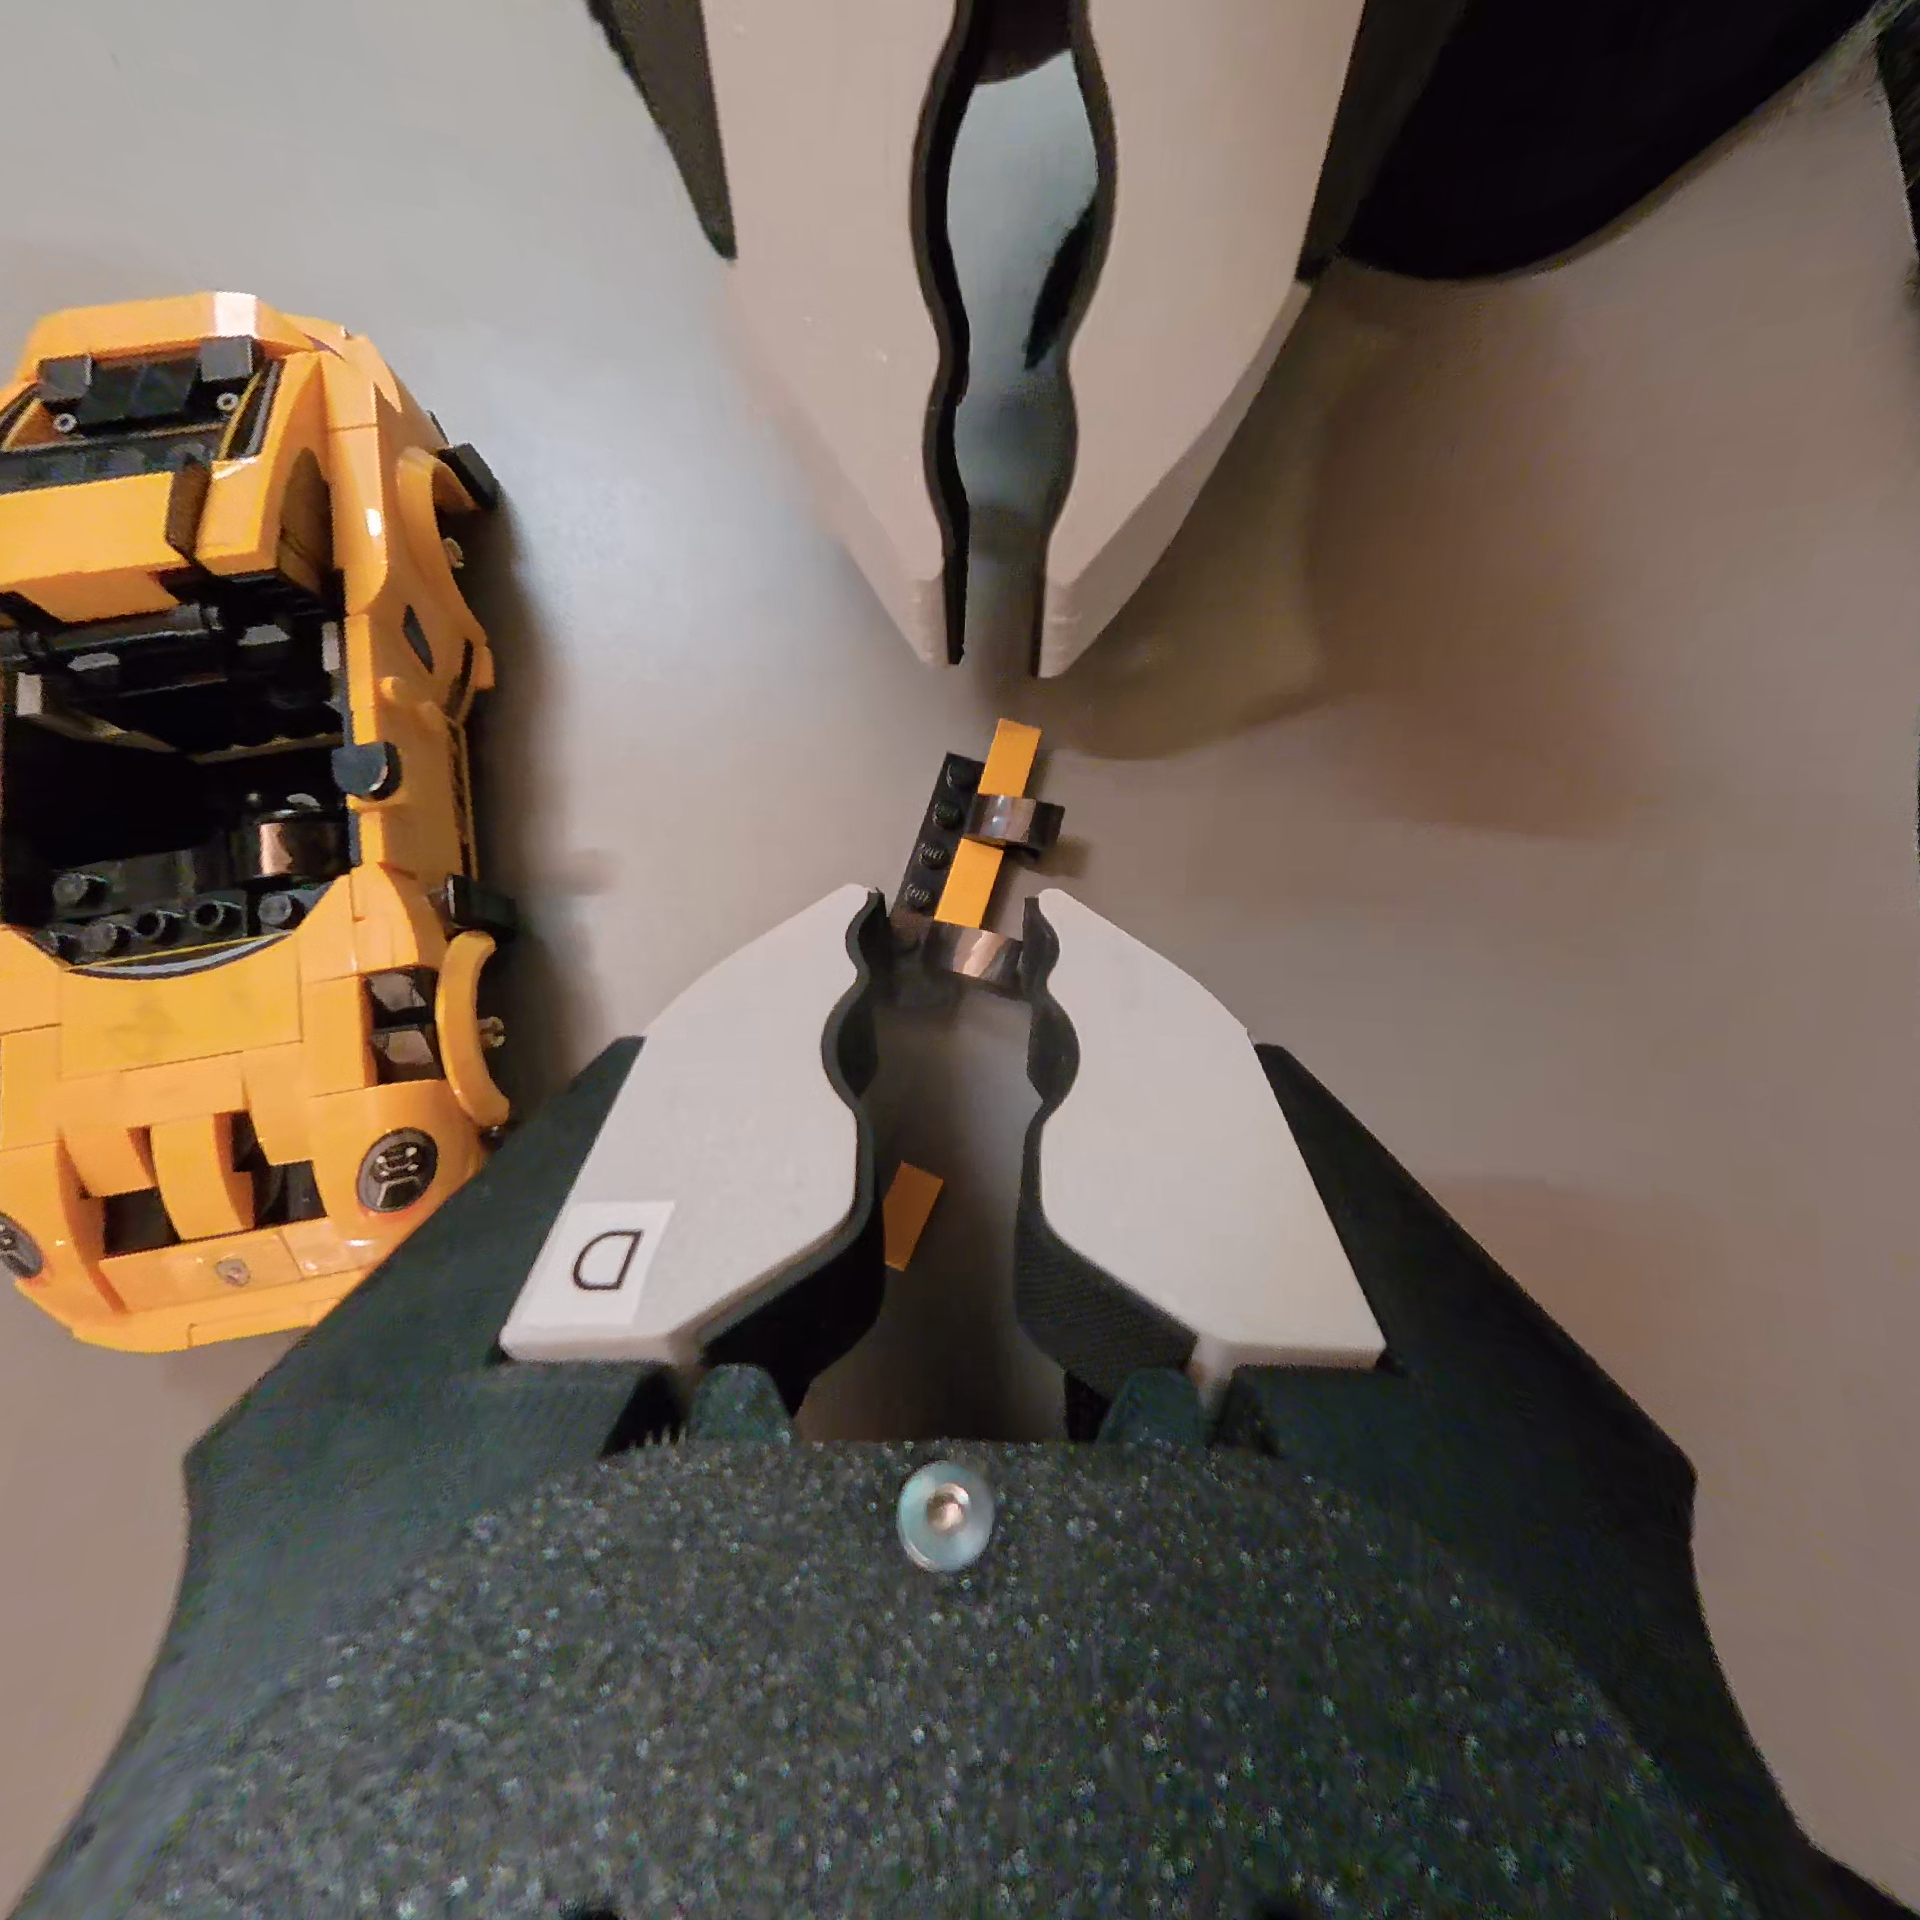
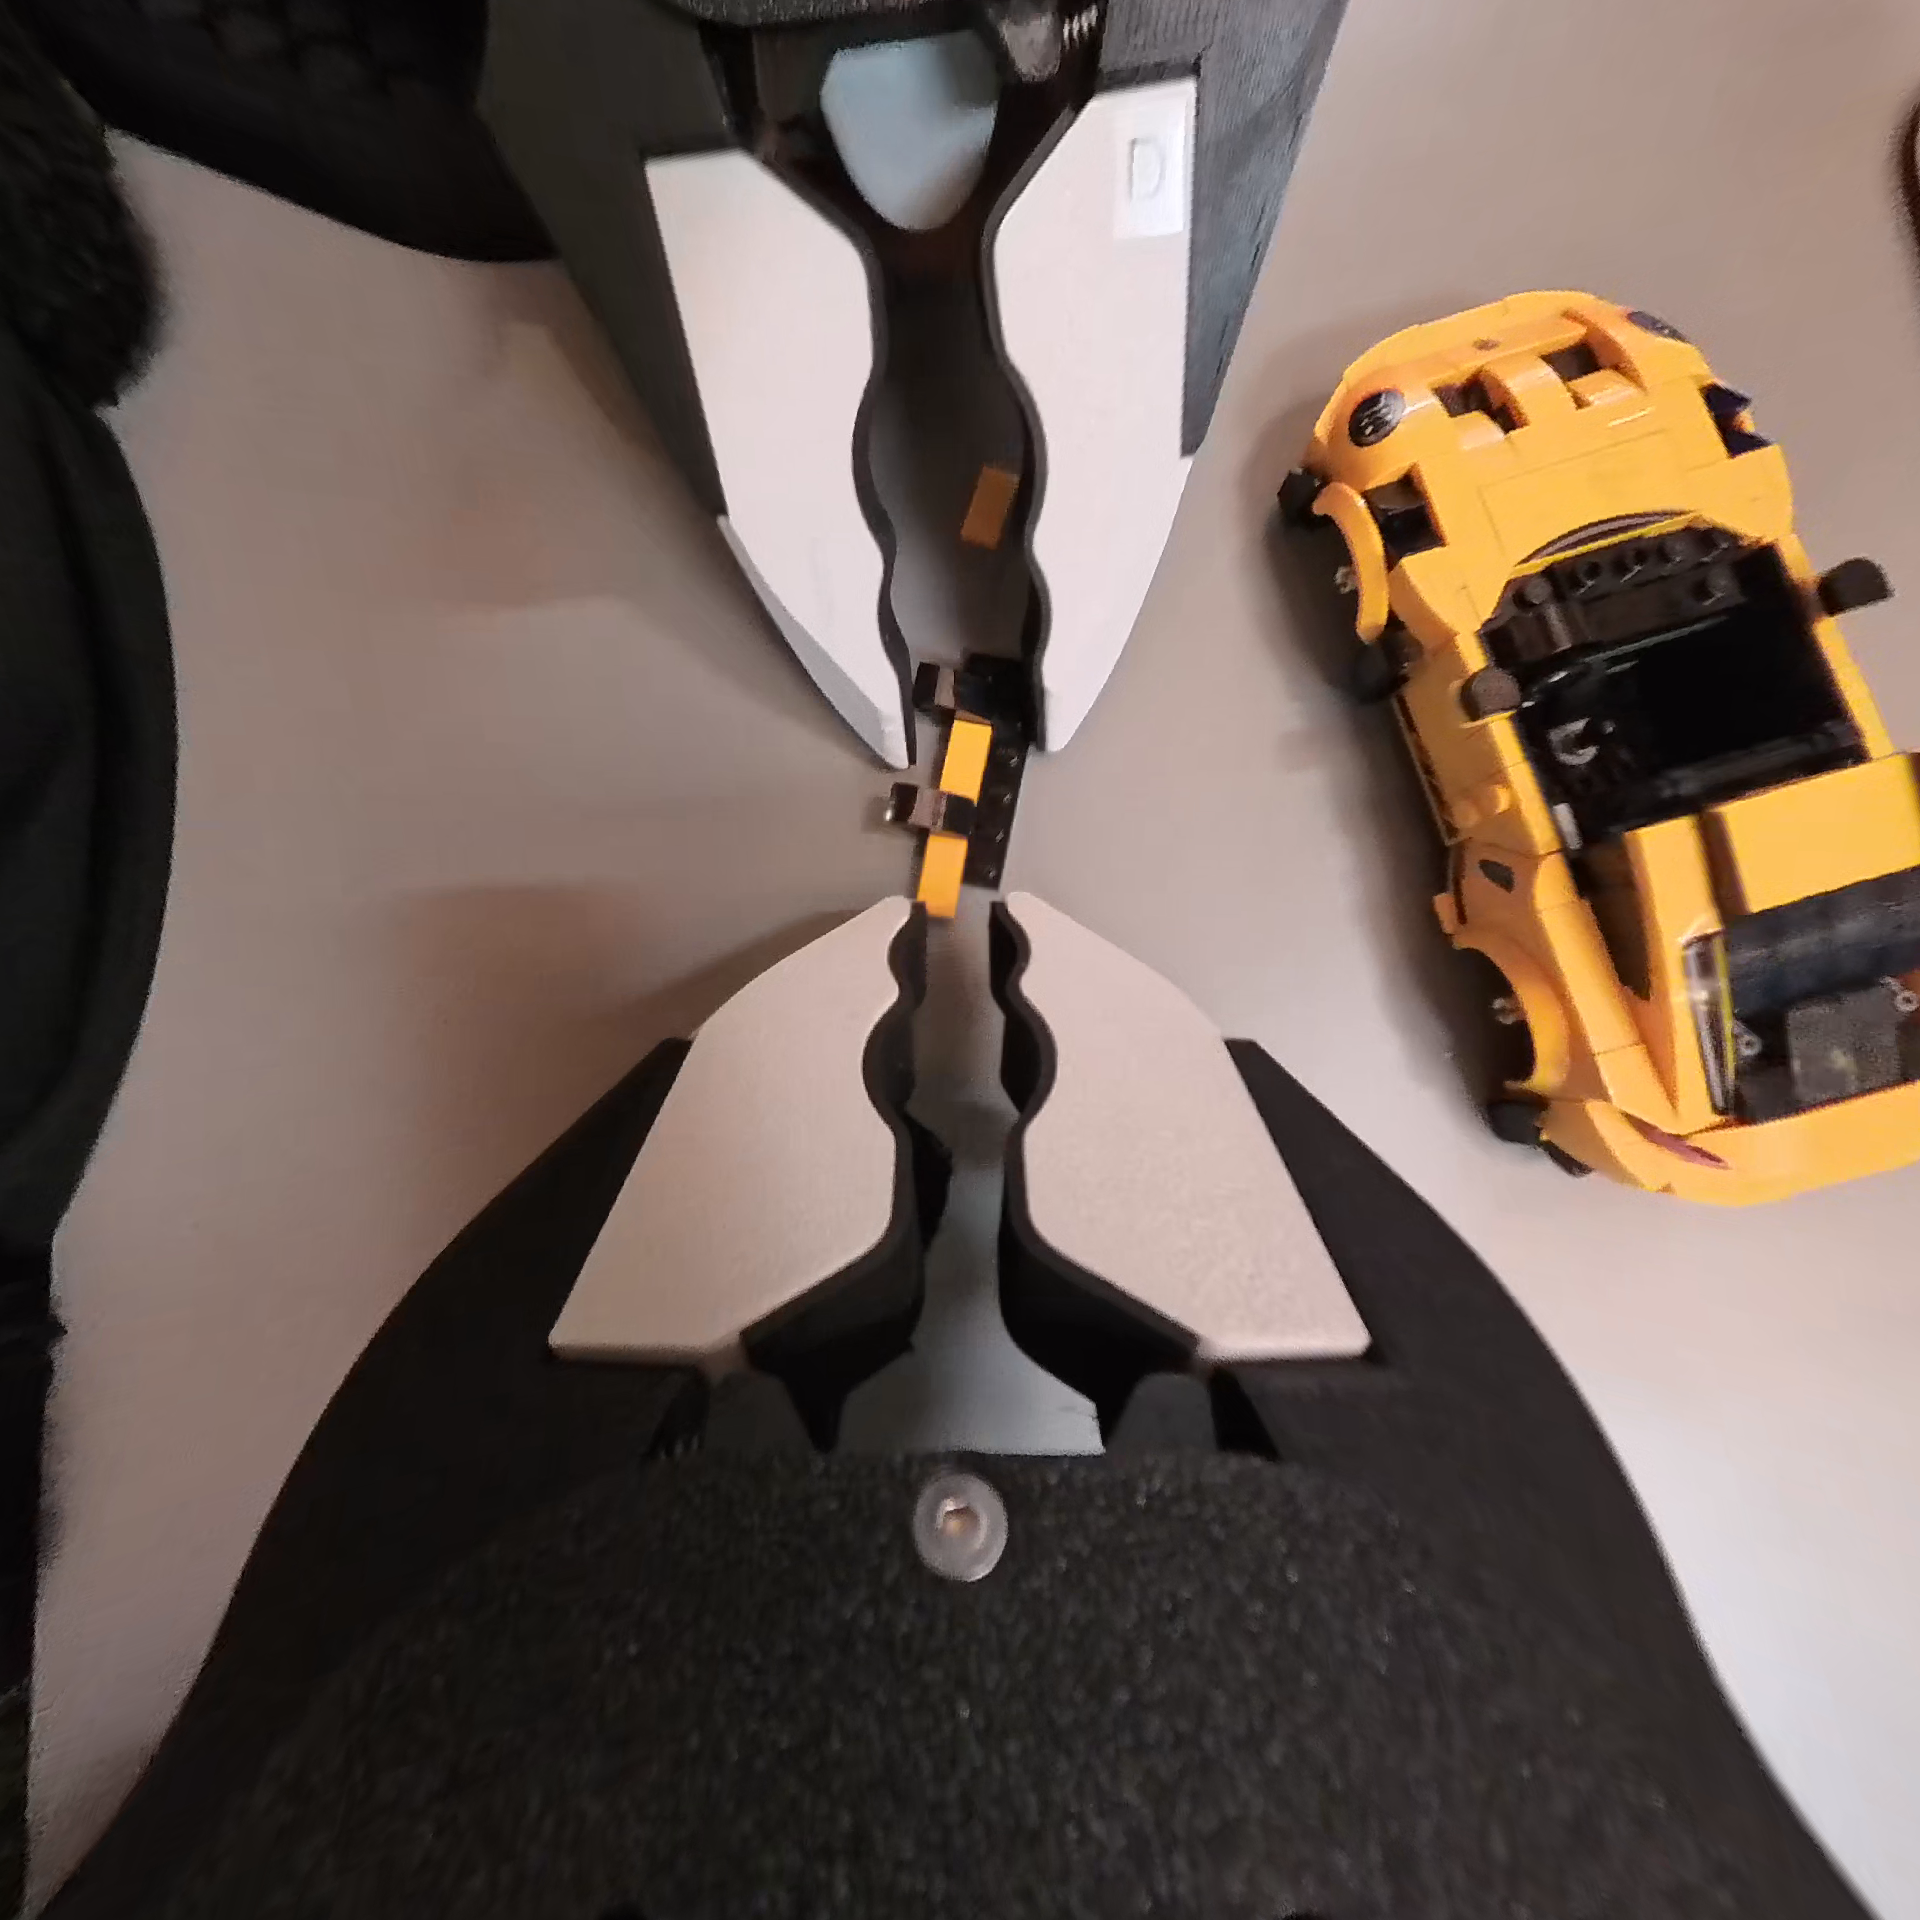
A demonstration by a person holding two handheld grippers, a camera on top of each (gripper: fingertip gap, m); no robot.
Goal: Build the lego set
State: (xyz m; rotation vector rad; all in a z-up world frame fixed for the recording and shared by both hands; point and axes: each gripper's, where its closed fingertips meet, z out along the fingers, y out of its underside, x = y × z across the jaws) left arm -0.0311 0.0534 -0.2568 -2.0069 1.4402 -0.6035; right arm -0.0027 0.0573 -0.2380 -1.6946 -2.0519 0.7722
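On the grey tabletop (image 1: 1558,935) the orange-and-black brick sports car (image 1: 229,810) stands largely built, its cabin roofless. Between both tools, apart from it, the left gripper (image 1: 948,920) pinches a narrow black-and-orange plate strip (image 1: 982,842); the right gripper (image 2: 956,914) hovers at its free end, fingers slightly parted. A loose small orange tile (image 1: 909,1216) waits unplaced.

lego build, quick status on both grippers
Left gripper shut on long black-and-yellow brick strip. Right gripper nearly closed, empty, tips just short of the strip's far end. Yellow lego car roofless, beside them. Nothing blocking.
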